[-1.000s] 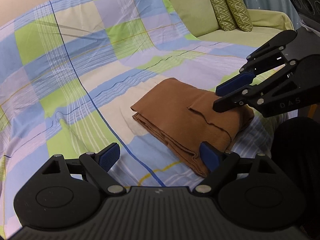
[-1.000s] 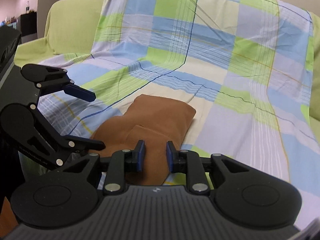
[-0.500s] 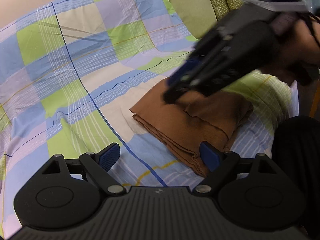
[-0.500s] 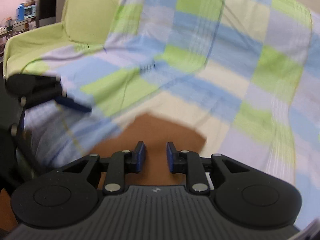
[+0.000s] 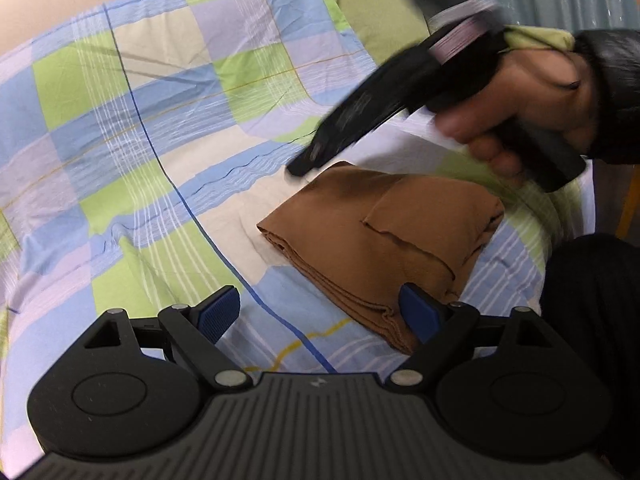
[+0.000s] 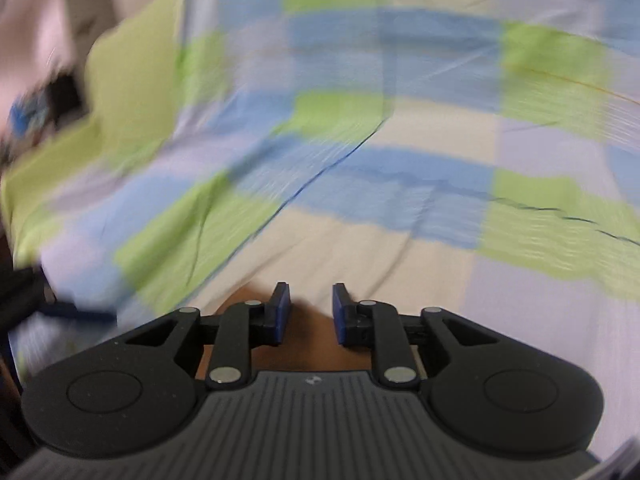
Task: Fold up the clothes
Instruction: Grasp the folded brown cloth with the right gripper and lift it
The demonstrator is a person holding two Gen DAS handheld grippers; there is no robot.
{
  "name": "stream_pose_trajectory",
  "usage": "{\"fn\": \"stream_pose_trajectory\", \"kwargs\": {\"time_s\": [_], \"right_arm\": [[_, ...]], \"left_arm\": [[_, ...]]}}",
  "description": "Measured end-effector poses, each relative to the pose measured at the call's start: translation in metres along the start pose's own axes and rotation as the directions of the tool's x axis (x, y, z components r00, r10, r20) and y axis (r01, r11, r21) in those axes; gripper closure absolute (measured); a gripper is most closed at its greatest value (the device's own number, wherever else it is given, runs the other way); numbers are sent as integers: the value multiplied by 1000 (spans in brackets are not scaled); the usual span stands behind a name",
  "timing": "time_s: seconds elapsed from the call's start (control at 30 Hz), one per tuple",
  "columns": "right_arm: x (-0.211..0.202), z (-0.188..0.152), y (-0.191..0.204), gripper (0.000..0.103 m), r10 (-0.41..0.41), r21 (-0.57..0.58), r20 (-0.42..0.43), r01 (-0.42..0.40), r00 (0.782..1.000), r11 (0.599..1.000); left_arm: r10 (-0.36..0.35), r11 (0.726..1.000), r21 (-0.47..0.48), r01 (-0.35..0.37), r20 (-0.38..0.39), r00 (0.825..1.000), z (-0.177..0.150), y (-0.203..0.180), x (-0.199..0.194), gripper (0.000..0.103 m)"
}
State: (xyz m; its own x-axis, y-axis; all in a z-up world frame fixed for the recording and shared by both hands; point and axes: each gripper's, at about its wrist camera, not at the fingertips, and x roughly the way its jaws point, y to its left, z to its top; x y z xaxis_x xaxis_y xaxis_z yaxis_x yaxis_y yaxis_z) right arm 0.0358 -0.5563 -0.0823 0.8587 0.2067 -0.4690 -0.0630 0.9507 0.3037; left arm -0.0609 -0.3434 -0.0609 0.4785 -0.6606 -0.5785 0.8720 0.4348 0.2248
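Note:
A brown garment (image 5: pixel 384 240) lies folded into a compact stack on the checked bedsheet (image 5: pixel 160 120). My left gripper (image 5: pixel 320 312) is open wide and empty, its right pad (image 5: pixel 416 312) beside the stack's near edge. My right gripper (image 6: pixel 307 312) has its jaws a narrow gap apart and holds nothing; it hovers over the far end of the garment (image 6: pixel 308 340), which shows only as a brown patch under the fingers. In the left wrist view the right gripper (image 5: pixel 304 166) is blurred, held by a hand above the stack's far corner.
The blue, green and cream checked sheet (image 6: pixel 400 160) covers a yellow-green sofa (image 5: pixel 380 12). My dark-trousered leg (image 5: pixel 592 312) is at the right. The right wrist view is heavily motion-blurred.
My right gripper has lifted and swung across over the folded garment to its far side, its opening unchanged. My left gripper has stayed in place, open.

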Motion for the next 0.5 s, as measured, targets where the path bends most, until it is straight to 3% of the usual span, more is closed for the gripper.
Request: {"fn": "stream_pose_trajectory", "kwargs": {"time_s": [0.13, 0.23, 0.33, 0.5], "right_arm": [[-50, -15, 1, 83, -6, 51, 73, 2, 997, 999], [-89, -41, 14, 83, -54, 49, 97, 50, 994, 998], [-118, -72, 23, 83, -66, 149, 123, 48, 990, 988], [-137, -104, 50, 82, -146, 156, 106, 129, 984, 979]], "left_arm": [[-27, 999, -34, 28, 26, 999, 10, 11, -9, 15], [-30, 999, -13, 31, 53, 998, 25, 17, -9, 15], [-53, 998, 46, 50, 75, 996, 51, 22, 6, 15], [-175, 981, 85, 173, 26, 984, 82, 29, 49, 15]]}}
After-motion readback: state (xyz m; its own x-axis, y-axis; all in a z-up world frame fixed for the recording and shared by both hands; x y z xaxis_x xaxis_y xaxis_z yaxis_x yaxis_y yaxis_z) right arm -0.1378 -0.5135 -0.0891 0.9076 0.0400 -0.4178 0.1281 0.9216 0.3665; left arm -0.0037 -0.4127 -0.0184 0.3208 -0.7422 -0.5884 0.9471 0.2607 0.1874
